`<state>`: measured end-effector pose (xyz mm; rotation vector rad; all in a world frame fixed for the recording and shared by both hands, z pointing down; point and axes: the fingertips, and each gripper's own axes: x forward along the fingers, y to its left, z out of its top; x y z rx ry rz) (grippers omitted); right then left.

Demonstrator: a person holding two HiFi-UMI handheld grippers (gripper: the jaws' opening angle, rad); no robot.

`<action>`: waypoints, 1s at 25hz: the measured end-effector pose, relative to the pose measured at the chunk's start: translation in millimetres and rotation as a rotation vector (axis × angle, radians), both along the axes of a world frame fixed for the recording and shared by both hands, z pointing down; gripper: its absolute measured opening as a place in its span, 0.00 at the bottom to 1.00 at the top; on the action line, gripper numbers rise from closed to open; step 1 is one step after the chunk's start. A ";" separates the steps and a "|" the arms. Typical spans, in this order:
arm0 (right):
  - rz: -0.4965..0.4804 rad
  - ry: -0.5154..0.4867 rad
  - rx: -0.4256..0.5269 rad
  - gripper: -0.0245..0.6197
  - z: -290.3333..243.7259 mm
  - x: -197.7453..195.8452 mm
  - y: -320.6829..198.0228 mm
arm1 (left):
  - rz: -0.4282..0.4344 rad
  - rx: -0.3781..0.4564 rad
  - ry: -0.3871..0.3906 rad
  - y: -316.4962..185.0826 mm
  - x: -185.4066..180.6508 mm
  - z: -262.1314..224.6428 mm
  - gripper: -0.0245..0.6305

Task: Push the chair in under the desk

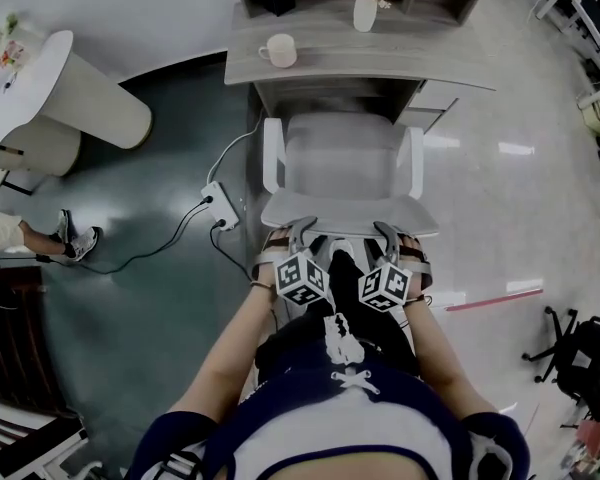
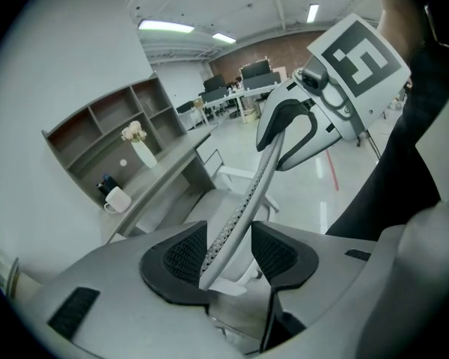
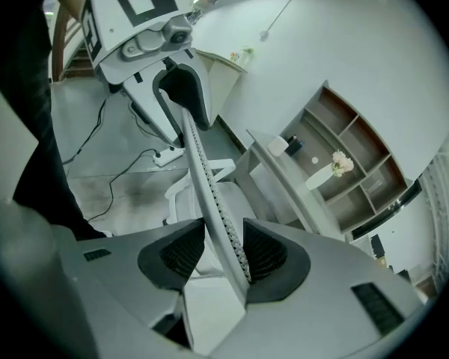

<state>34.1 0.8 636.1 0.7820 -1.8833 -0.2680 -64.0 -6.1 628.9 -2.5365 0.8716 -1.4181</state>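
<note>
Although both tools sit at the top of the chair [image 1: 345, 163], neither is pinching it. The left tool [image 1: 302, 230] has its jaws spread, with the thin mesh rim of the backrest [image 1: 350, 211] running between the 2 pads and a gap showing on the far side. The right tool [image 1: 387, 232] reads the same: jaws spread, rim between them, not clamped.

The chair stands square to the tabletop [image 1: 420, 63], lined up with the knee opening. The front of the seat [image 1: 345, 138] is at the tabletop's edge, in its shadow. Most of the seat and the 2 armrests [image 1: 271, 156] still show in front of it.

My read is that the task is partly done. The chair is aimed and close but not tucked, so more push forward is left. Whether the armrests clear the underside can't be told.

A mug [image 1: 280, 50] and a vase [image 1: 366, 10] sit on the tabletop, well clear of the chair. A power strip [image 1: 220, 206] lies on the floor just left of the chair.
</note>
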 end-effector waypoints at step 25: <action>-0.068 -0.004 0.091 0.25 -3.3 8.7 -83.0 | -0.058 -0.008 0.020 -80.3 8.8 -2.0 0.32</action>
